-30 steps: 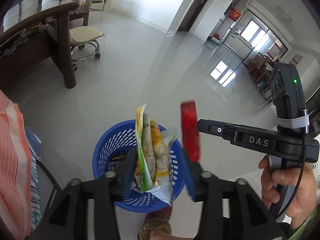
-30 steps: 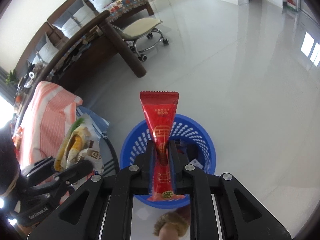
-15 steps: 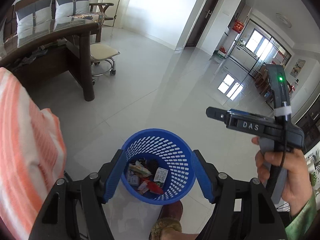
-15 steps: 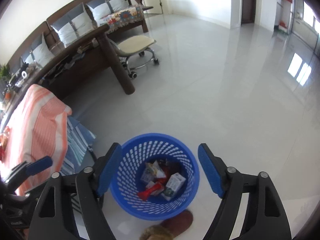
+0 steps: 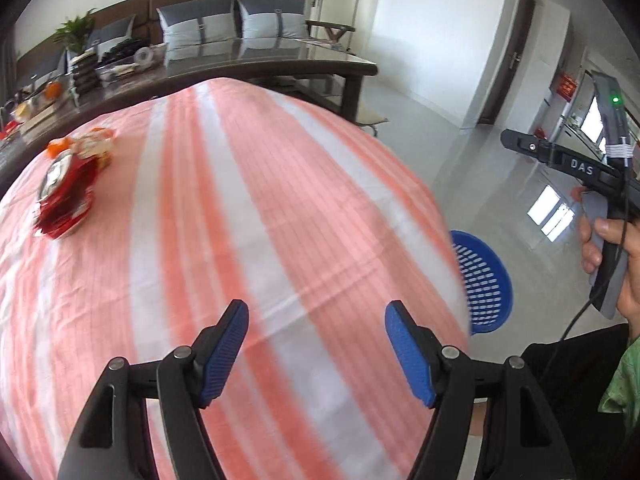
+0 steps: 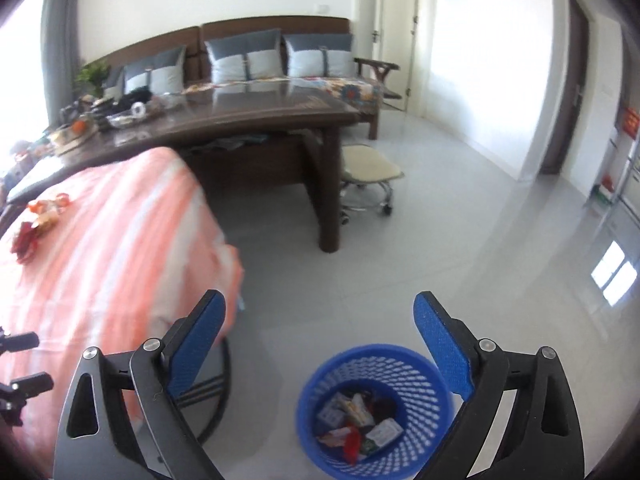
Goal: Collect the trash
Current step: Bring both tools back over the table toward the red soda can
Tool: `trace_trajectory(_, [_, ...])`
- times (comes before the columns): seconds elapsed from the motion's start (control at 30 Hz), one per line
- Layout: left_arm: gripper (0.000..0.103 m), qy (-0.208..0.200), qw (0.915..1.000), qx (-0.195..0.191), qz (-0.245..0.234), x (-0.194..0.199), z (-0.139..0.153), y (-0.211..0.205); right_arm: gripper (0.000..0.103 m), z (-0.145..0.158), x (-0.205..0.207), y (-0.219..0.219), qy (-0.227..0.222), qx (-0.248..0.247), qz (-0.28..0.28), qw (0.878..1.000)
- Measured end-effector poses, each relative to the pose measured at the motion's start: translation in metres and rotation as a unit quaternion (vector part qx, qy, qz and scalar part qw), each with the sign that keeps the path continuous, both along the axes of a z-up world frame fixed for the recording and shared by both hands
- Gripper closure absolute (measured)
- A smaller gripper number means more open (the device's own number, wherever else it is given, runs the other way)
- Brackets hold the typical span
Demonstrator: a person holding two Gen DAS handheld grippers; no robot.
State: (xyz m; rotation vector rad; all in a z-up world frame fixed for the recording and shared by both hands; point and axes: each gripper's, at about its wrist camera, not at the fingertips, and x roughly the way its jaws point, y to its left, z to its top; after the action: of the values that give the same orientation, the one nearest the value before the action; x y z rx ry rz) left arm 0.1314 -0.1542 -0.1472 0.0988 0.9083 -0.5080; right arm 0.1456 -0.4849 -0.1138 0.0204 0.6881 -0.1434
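Left gripper [image 5: 316,344]: jaws apart and just opened further, nothing between them, over the striped cloth [image 5: 248,216]. Right gripper [image 6: 320,340]: jaws spread wide, also just opened further, empty, above the floor [image 6: 460,220]. Blue basket [image 6: 378,410]: on the floor just beside the cloth's edge, holding mixed wrappers [image 6: 360,426]. Right hand [image 5: 612,256]: gripping its tool handle, seen at the right edge of the left view. Remaining trash [image 5: 68,188]: red and orange packets, blurred, at the cloth's far left. Beyond: dark table [image 6: 248,124], stool [image 6: 370,168], sofa [image 6: 276,52] against the wall.
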Motion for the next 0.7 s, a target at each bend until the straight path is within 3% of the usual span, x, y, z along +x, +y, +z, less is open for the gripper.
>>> trace_trajectory(0.13, [0.031, -0.008, 0.9988, 0.017, 0.045, 0.002, -0.002, 0.056, 0.006, -0.005, 0.012, 0.092, -0.012, 0.018, 0.105, 0.994])
trace_trajectory(0.3, [0.031, -0.006, 0.9959, 0.025, 0.087, 0.015, -0.005, 0.116, 0.006, -0.035, 0.017, 0.201, 0.031, 0.012, 0.221, 0.975])
trace_trajectory(0.4, [0.030, 0.002, 0.9954, 0.007, 0.096, 0.030, -0.008, 0.143, 0.006, -0.059, 0.015, 0.251, 0.061, -0.009, 0.275, 0.959])
trace_trajectory(0.53, [0.027, 0.003, 0.9962, 0.026, 0.083, 0.061, -0.010, 0.153, 0.006, -0.077, 0.018, 0.290, 0.091, -0.025, 0.317, 0.944])
trace_trajectory(0.7, [0.016, -0.004, 0.9968, 0.055, 0.057, 0.103, -0.015, 0.155, 0.005, -0.084, 0.033, 0.308, 0.112, -0.007, 0.314, 0.943])
